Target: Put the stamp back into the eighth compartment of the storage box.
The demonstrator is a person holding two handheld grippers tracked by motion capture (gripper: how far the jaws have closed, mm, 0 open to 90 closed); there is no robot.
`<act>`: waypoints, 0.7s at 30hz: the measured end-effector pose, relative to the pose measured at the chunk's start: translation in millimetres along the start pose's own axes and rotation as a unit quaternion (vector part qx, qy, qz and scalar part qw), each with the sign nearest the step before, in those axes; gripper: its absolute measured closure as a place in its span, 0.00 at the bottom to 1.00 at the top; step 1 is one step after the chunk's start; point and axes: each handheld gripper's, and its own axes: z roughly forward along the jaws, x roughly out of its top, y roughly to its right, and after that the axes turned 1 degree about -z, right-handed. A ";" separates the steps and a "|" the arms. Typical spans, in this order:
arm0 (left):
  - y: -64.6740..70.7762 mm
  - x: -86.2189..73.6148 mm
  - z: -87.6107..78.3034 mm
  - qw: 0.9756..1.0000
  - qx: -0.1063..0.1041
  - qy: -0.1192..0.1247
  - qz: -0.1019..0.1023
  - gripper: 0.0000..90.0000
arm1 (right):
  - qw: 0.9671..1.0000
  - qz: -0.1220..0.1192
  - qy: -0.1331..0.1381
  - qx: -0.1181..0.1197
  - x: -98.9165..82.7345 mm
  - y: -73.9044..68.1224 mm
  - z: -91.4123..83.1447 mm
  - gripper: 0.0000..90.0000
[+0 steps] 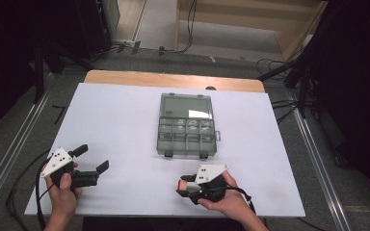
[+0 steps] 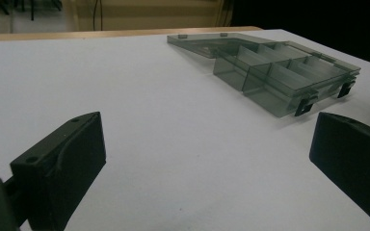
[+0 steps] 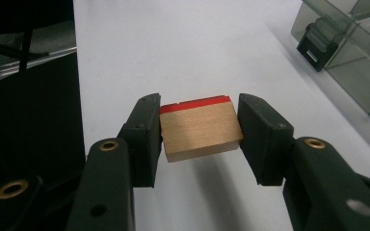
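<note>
A smoky clear plastic compartment box (image 1: pixel 188 125) lies closed in the middle of the white tabletop (image 1: pixel 125 115), its two black latches on the edge facing the person. Through the lid its divider walls show, with small items in the compartments too small to tell. The white surface between the box and both hands is bare. Past the far edge of the tabletop, cables trail over a grey floor (image 1: pixel 164 57).

The right gripper (image 1: pixel 181 187) sits near the front edge of the tabletop, just on the person's side of the box, lying about level and pointing to the left in the high view. Its jaws are clamped on a small wooden block (image 3: pixel 200 129) with a red face, one pad on each side, and the block is lifted clear of the surface.

The left gripper (image 1: pixel 93 159) is well apart at the front left corner, pointing toward the box, jaws spread wide with nothing between them.
</note>
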 end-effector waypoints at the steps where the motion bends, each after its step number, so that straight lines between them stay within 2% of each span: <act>1: 0.0 0.0 0.1 1.000 0.000 0.000 0.000 0.00 | 1.000 -0.001 0.001 -0.001 0.3 0.4 -0.6 0.57; 21: 0.7 0.1 0.2 1.000 0.000 -0.002 0.004 0.00 | 1.000 0.008 0.008 -0.012 3.5 4.3 -6.7 0.57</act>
